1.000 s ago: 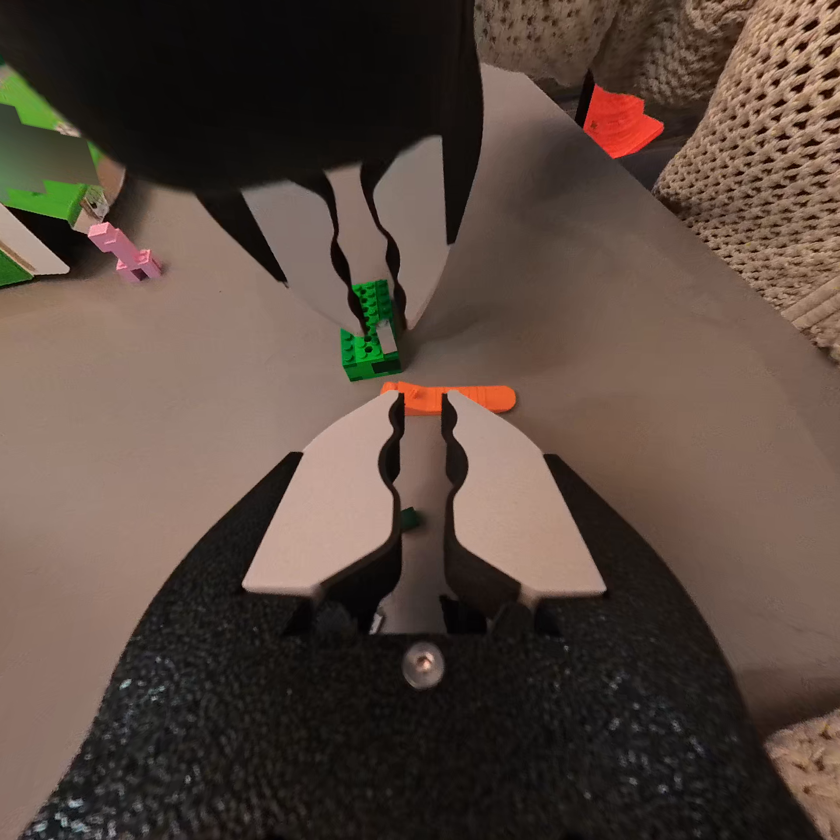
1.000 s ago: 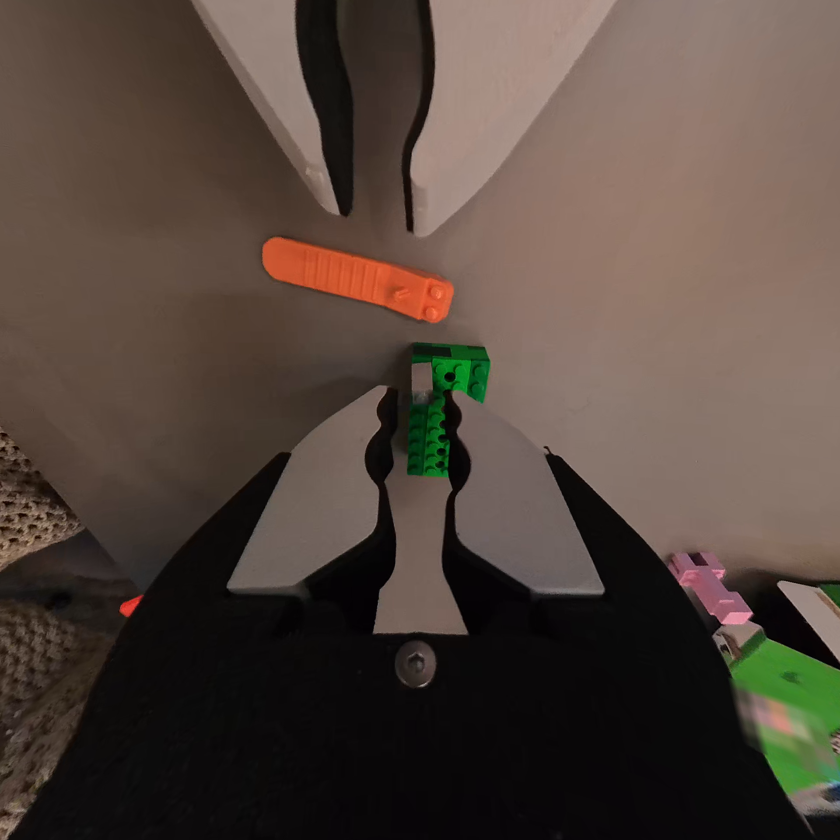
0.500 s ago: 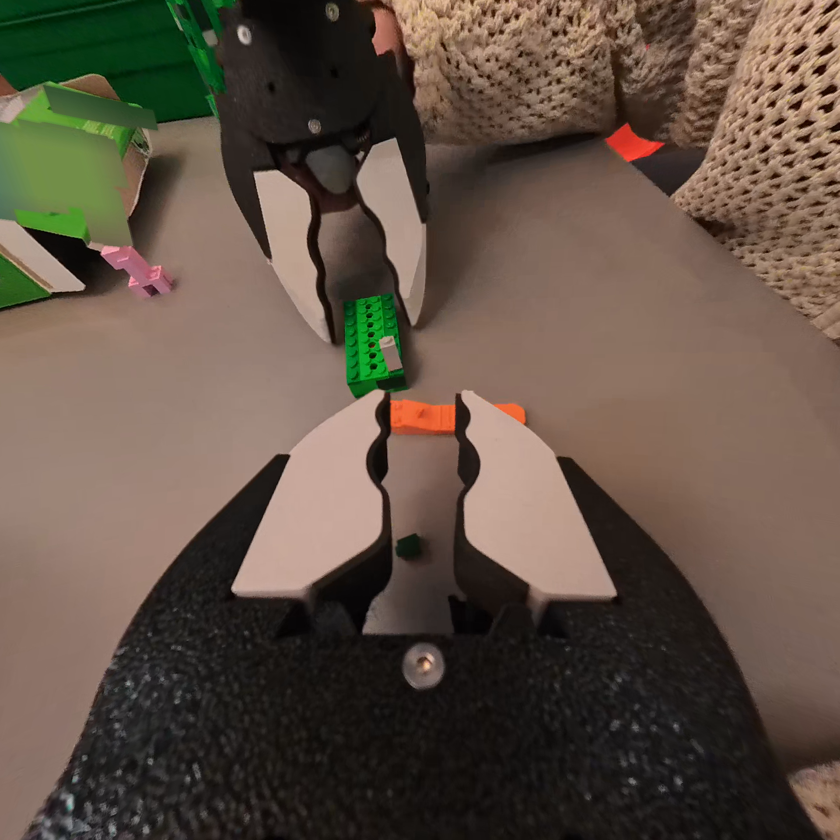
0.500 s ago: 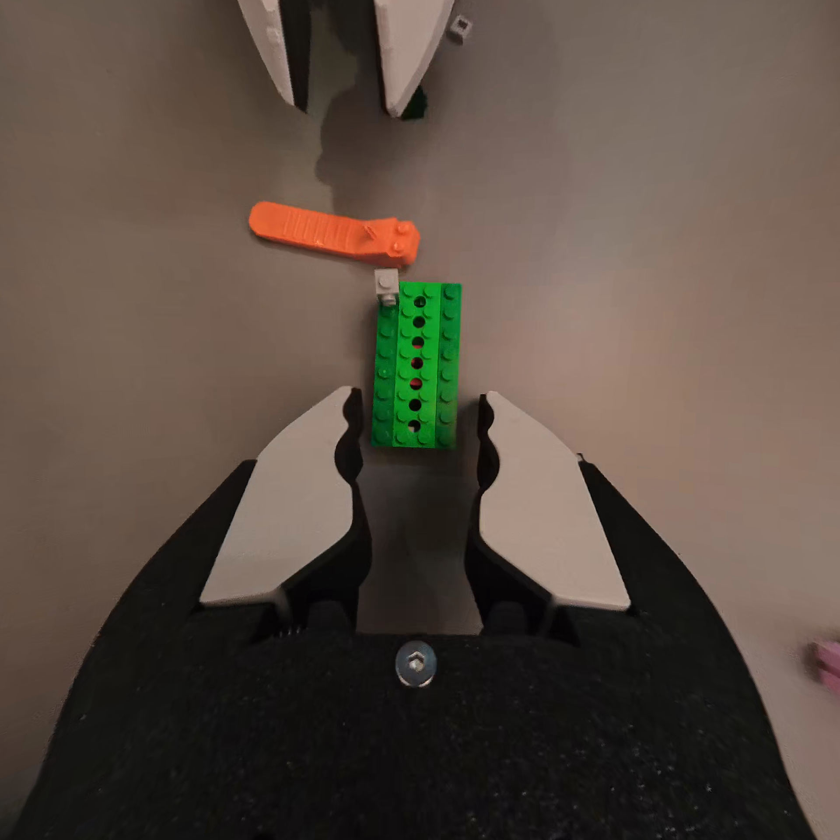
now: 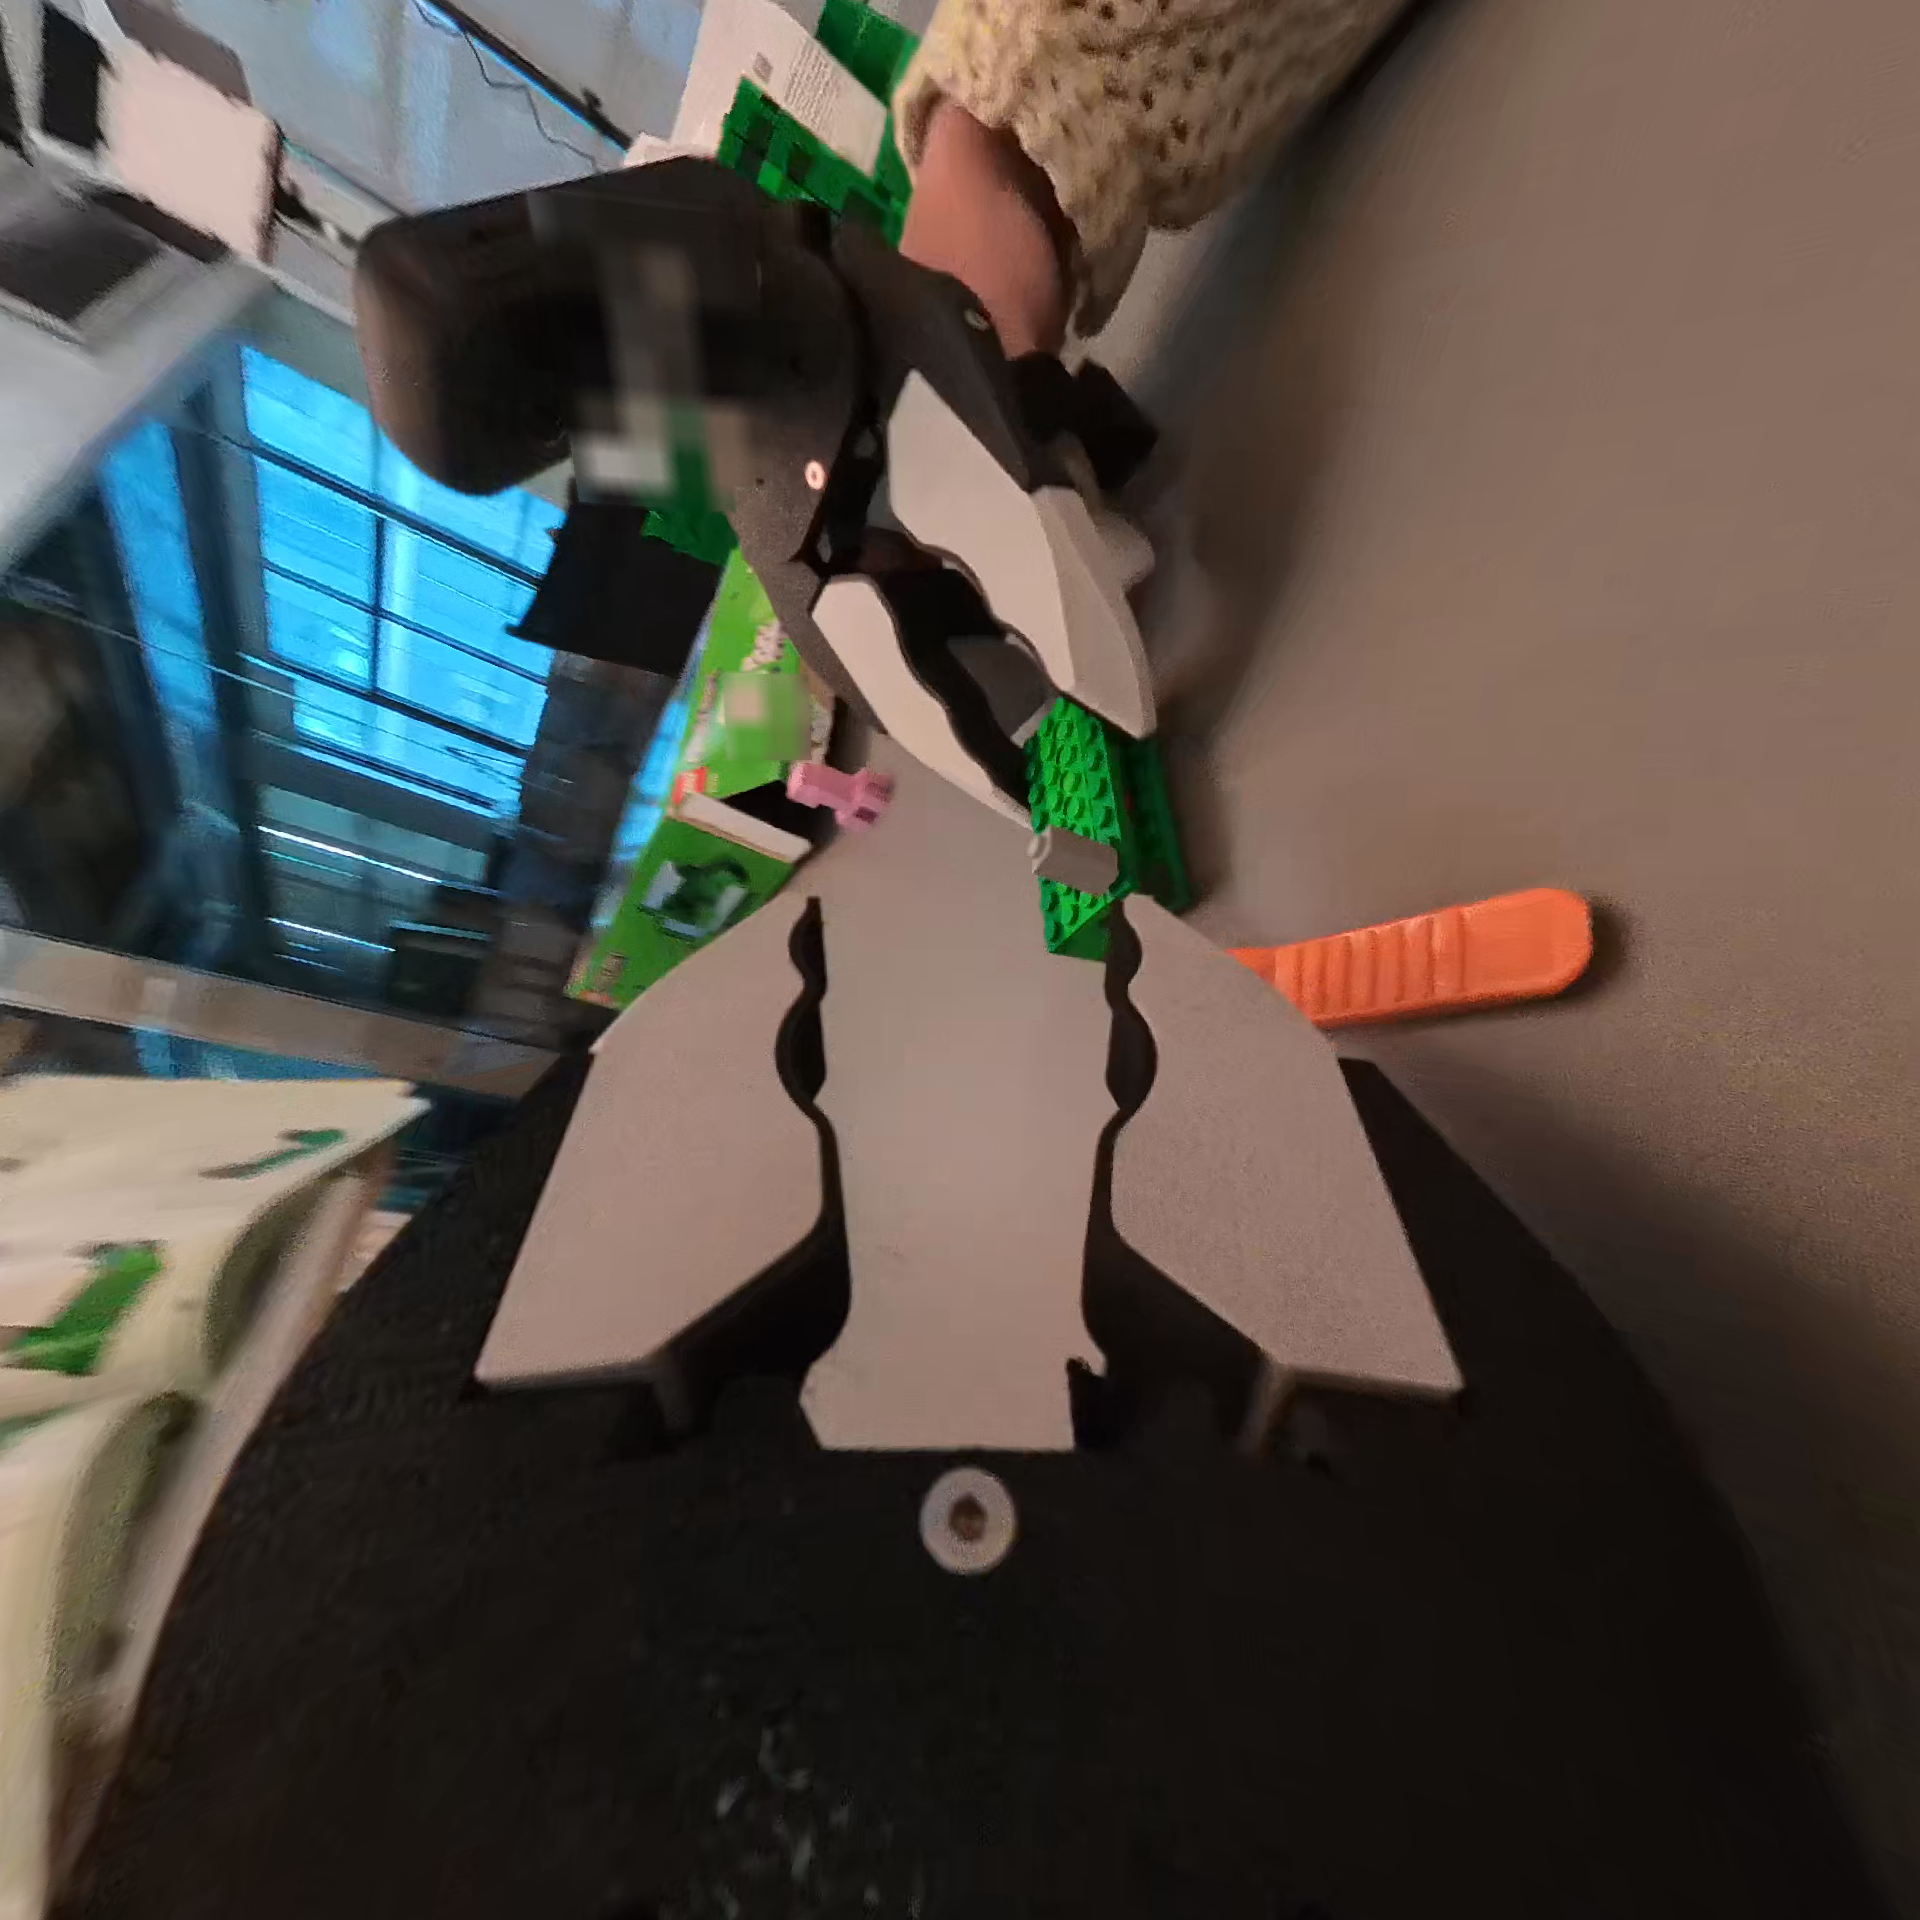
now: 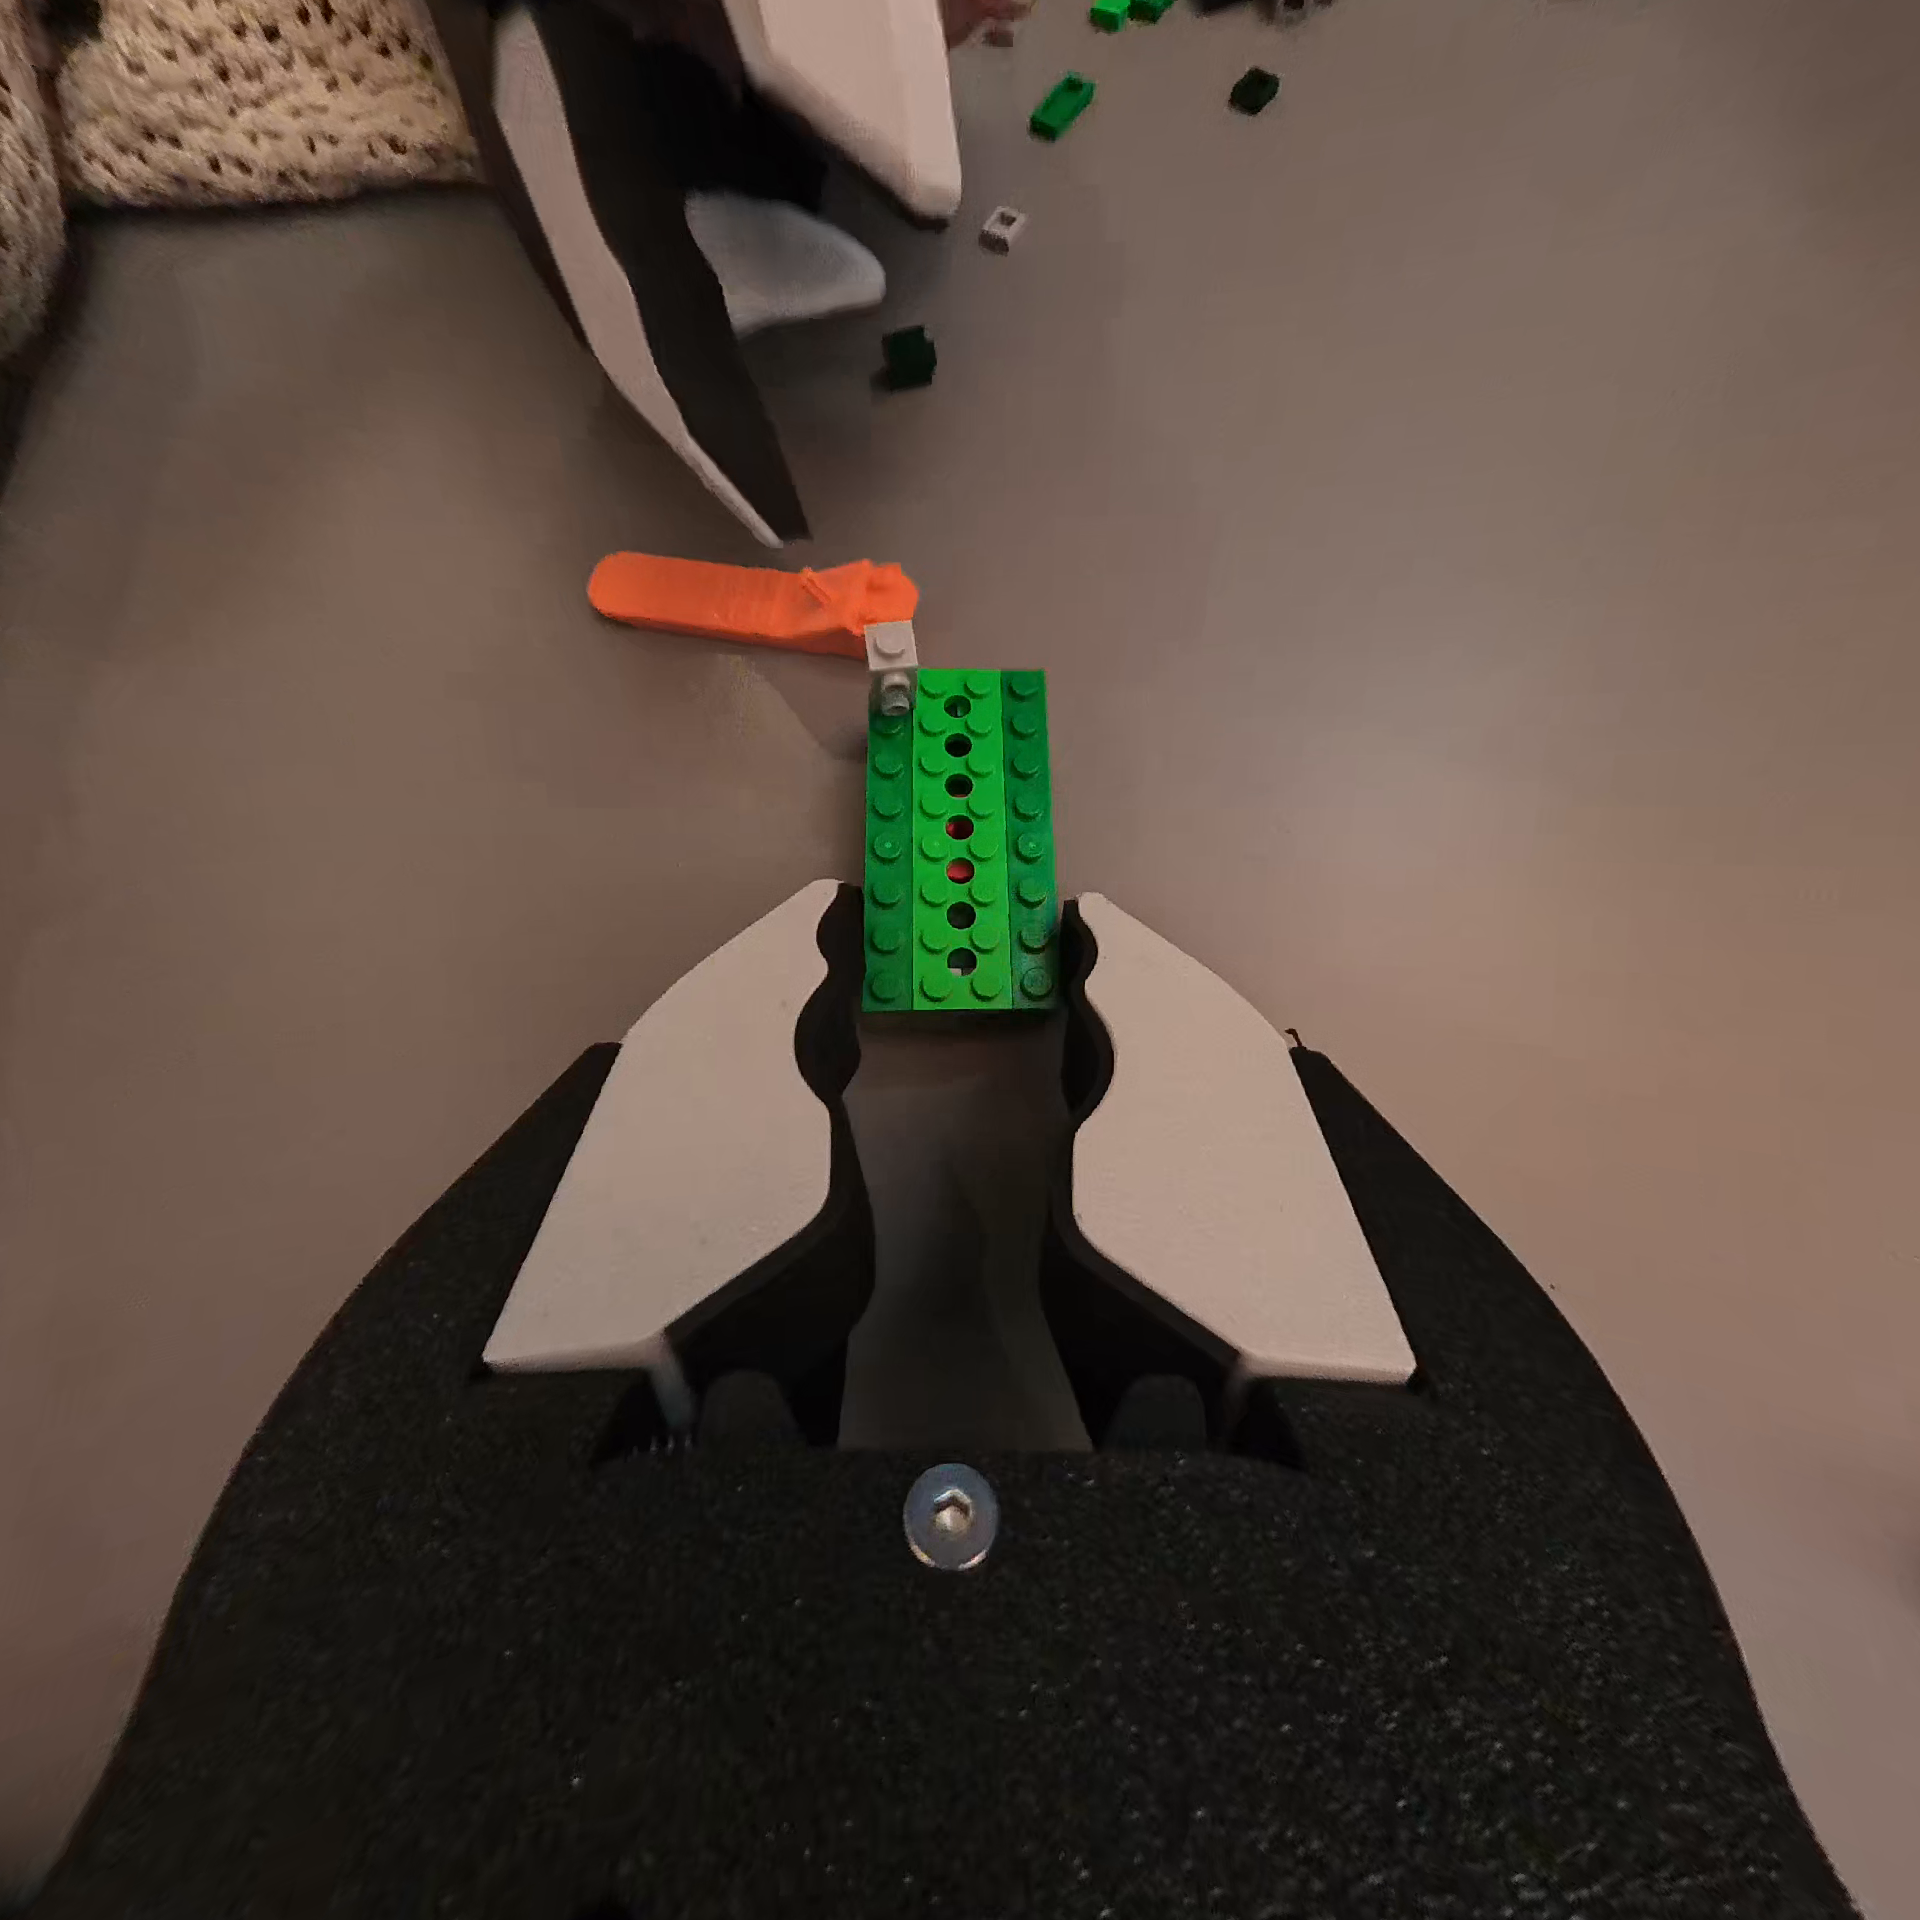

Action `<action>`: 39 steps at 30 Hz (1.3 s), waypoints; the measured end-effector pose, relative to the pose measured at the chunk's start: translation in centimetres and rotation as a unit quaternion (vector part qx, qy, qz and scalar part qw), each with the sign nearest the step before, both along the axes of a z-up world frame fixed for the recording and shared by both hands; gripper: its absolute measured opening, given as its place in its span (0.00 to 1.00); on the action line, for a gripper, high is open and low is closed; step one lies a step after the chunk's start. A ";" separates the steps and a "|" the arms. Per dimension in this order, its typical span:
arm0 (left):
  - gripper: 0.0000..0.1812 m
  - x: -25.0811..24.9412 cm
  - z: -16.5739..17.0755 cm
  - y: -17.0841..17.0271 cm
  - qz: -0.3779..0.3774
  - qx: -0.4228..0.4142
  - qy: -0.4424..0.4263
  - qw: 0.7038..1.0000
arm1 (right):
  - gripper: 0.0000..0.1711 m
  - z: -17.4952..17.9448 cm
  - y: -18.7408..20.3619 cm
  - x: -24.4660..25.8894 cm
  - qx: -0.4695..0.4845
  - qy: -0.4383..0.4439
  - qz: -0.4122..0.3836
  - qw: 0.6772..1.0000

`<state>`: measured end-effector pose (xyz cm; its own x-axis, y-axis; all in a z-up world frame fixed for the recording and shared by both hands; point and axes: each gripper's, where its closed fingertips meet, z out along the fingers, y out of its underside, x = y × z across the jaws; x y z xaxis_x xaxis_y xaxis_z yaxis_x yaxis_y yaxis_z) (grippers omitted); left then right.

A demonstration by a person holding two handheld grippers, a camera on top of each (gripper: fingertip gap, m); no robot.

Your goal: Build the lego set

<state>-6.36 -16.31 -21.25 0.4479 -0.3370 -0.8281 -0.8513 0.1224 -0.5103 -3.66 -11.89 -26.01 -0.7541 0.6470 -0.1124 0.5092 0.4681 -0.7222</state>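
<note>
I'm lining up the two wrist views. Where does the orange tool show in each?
Left wrist view: the orange tool lies right of centre, partly behind the left gripper.
Right wrist view: upper middle, left of centre.
Shared landmark: the green lego plate beside it.

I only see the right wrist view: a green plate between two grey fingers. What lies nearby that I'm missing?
Observer: A small pink piece lies on the table beyond the green plate.
Operator: Where do the pieces come from?
Observer: Perhaps the green box lying just past that pink piece.
Operator: Is the other gripper holding anything?
Observer: No, the left gripper is open, with nothing between its fingers.
</note>
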 end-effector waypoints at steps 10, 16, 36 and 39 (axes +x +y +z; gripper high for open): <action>0.32 0.2 -0.7 1.4 0.010 0.055 0.098 0.994 | 0.21 2.1 -0.5 -0.9 -0.074 0.015 -0.008 0.997; 0.32 0.7 -0.2 1.6 0.014 0.086 0.124 0.989 | 0.21 2.7 -1.2 -0.8 -0.088 0.007 0.006 0.996; 0.21 1.9 0.2 0.8 -0.020 0.076 0.081 0.994 | 0.21 3.5 -2.7 0.1 -0.146 -0.035 0.046 0.988; 0.21 1.9 0.6 0.6 -0.021 0.078 0.054 0.995 | 0.20 4.1 -2.9 0.0 -0.177 -0.034 0.047 0.982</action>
<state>-4.50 -15.68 -20.62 0.3418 -0.2167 -0.9144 -0.8926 0.2297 -0.3880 -3.64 -14.76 -21.91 -0.7920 0.4852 -0.3707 0.5287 0.2412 -0.8138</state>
